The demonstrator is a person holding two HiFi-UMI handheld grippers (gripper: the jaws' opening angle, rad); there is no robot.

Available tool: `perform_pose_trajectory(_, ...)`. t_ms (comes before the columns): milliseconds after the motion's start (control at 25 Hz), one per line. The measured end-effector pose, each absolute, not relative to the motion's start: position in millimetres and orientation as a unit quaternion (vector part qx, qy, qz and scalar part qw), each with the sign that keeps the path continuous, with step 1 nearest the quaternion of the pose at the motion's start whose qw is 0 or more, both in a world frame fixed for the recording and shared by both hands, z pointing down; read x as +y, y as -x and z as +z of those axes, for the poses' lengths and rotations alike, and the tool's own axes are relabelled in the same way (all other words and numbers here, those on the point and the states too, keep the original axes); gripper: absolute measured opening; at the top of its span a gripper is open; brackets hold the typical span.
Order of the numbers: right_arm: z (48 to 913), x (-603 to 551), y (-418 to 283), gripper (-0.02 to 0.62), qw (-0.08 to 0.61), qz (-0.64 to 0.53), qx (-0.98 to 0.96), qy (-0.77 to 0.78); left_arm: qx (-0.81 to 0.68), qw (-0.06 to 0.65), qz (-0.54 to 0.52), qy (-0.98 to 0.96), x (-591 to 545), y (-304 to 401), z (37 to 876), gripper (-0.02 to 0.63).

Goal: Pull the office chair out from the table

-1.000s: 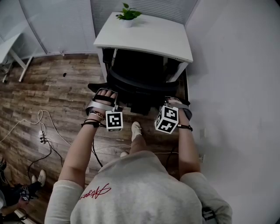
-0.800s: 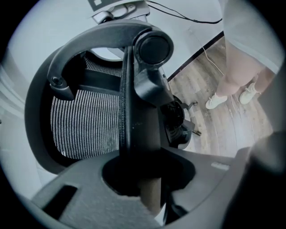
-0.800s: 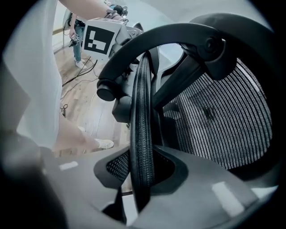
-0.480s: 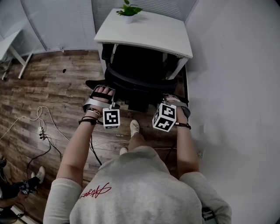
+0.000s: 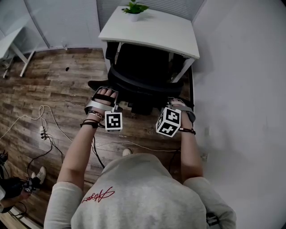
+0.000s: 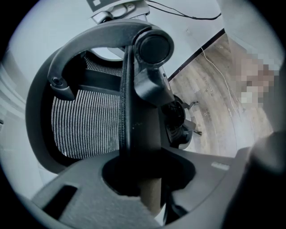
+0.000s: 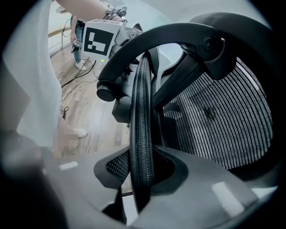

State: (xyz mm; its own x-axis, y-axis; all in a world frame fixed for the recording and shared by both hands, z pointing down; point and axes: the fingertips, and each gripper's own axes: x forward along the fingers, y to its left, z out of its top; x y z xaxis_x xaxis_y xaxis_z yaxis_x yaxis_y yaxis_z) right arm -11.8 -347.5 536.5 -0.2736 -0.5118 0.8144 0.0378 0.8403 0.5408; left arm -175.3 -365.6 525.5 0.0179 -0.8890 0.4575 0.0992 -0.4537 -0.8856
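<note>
Stepping back, the person has drawn one shoe nearly out of sight, and both grippers have come a touch toward the body with the chair. One wood floor carries loose cables. One white table stands by the wall, and the single black mesh chair is half tucked under it, its back to the person. The left gripper and right gripper are each clamped, part closed, on the backrest rim. Two marker cubes show, and one plant.

Looks like an office: white table with a potted plant, mesh office chair, cables across wood floor.
</note>
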Motion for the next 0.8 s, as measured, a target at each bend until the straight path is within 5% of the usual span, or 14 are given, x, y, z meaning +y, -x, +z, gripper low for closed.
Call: perform_pose_trajectory(800,527,-342,8,0.101,0.583,-0.241,-0.763,-0.141,0.345,0.373,-0.604,0.614,-354,166,519,0.086)
